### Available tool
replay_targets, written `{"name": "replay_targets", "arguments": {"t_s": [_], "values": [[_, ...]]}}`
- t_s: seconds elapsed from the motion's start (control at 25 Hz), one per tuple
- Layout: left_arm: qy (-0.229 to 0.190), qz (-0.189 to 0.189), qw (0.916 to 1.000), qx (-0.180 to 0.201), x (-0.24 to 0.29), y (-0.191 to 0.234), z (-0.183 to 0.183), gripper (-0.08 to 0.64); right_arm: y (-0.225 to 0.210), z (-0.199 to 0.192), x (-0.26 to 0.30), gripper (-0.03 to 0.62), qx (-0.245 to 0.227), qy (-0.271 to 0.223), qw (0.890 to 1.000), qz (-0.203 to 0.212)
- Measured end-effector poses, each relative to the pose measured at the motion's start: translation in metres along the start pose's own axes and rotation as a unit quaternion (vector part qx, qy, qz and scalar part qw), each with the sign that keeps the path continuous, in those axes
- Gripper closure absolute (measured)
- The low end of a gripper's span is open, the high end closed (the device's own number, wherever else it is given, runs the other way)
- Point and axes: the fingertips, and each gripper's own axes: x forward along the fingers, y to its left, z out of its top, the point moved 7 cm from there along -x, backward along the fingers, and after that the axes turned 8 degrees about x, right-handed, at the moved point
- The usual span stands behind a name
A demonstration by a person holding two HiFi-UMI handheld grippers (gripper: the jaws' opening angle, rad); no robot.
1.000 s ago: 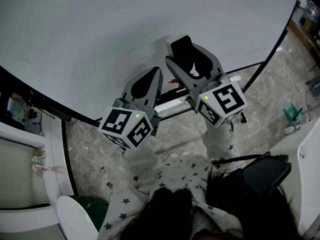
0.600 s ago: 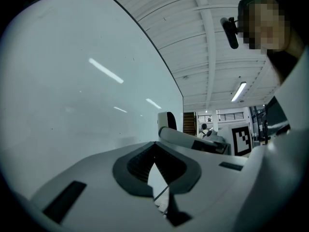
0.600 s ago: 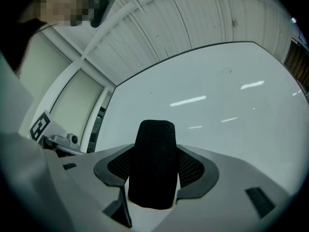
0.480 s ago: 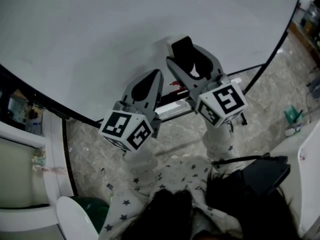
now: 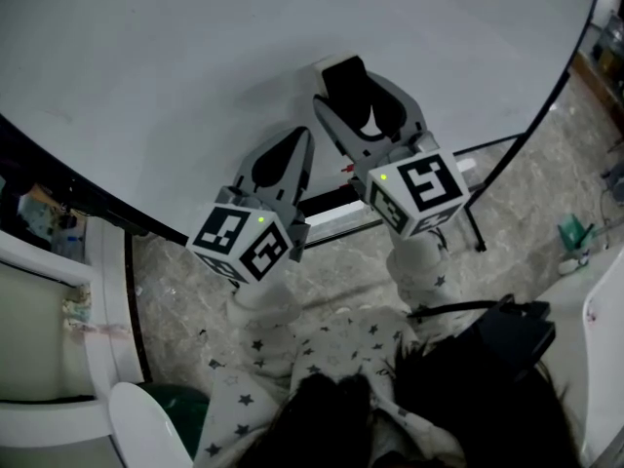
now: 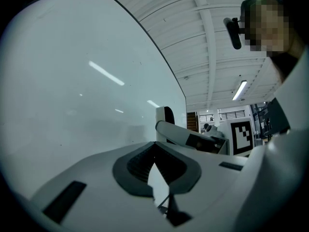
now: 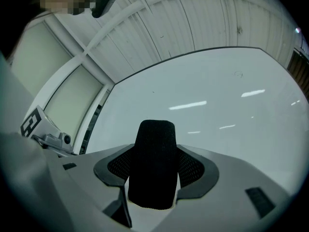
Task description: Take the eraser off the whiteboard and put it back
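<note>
Right gripper [image 5: 353,96] leftward, eraser [image 7: 153,163] between jaws.

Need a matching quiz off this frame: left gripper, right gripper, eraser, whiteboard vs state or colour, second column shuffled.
Column 1
1. left gripper
2. right gripper
3. eraser
4. whiteboard

Column 2
A. black, stands between two jaws
B. jaws together, nothing held
C. white, blank surface ahead of both grippers
D. jaws clamped on a thing

Pairs: 1-B, 2-D, 3-A, 4-C
</note>
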Motion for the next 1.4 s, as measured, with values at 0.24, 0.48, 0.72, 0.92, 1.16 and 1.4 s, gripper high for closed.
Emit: {"name": "replay_targets", "arguments": {"t_s": [0.24,0.48,0.72,0.92,1.16,1.4], "values": [[-0.003,-0.005,1.0000,0.000,-0.003,0.024,0.003,0.560,0.008,0.006,0.027,0.331,-0.037,-0.010,0.999,-0.025],[-0.010,-0.013,0.9999,-0.001,0.004,0.033,0.004,0.559,0.006,0.012,0.043,0.331,-0.064,-0.018,0.997,-0.048],[-0.002,-0.018,0.9998,0.001,0.011,0.039,0.004,0.560,0.006,0.015,0.058,0.331,-0.082,-0.015,0.994,-0.064],[-0.002,-0.018,0.9998,0.000,0.013,0.044,0.006,0.558,0.006,0.014,0.064,0.331,-0.099,-0.010,0.992,-0.082],[0.000,-0.026,0.9997,0.000,0.016,0.043,0.006,0.559,0.008,0.013,0.066,0.331,-0.116,-0.017,0.988,-0.101],[0.006,-0.026,0.9996,-0.005,0.014,0.042,0.001,0.560,0.008,0.010,0.065,0.331,-0.138,-0.020,0.984,-0.108]]}}
